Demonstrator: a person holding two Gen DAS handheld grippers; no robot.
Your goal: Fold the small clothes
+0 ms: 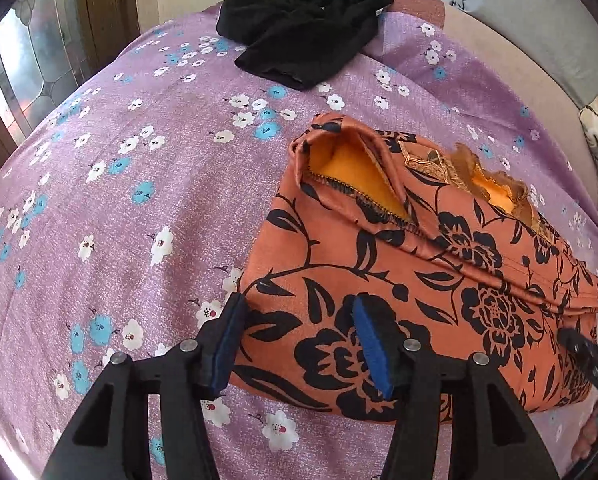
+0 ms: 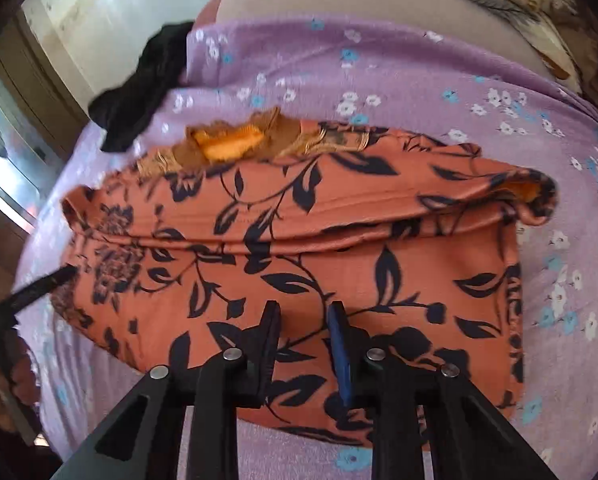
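An orange garment with a black flower print (image 1: 419, 272) lies folded on the purple flowered bedsheet (image 1: 119, 200), its yellow lining showing at the sleeve and neck. It also shows in the right wrist view (image 2: 299, 240). My left gripper (image 1: 299, 320) is open over the garment's near left corner, holding nothing. My right gripper (image 2: 305, 316) is open above the garment's near edge, holding nothing. The right gripper's tip shows at the right edge of the left wrist view (image 1: 587, 356).
A black garment (image 1: 303, 28) lies crumpled at the far edge of the bed, also visible in the right wrist view (image 2: 147, 84). A patterned cloth (image 2: 519, 4) sits at the far right. A window (image 1: 23, 68) and a wall stand beyond the bed on the left.
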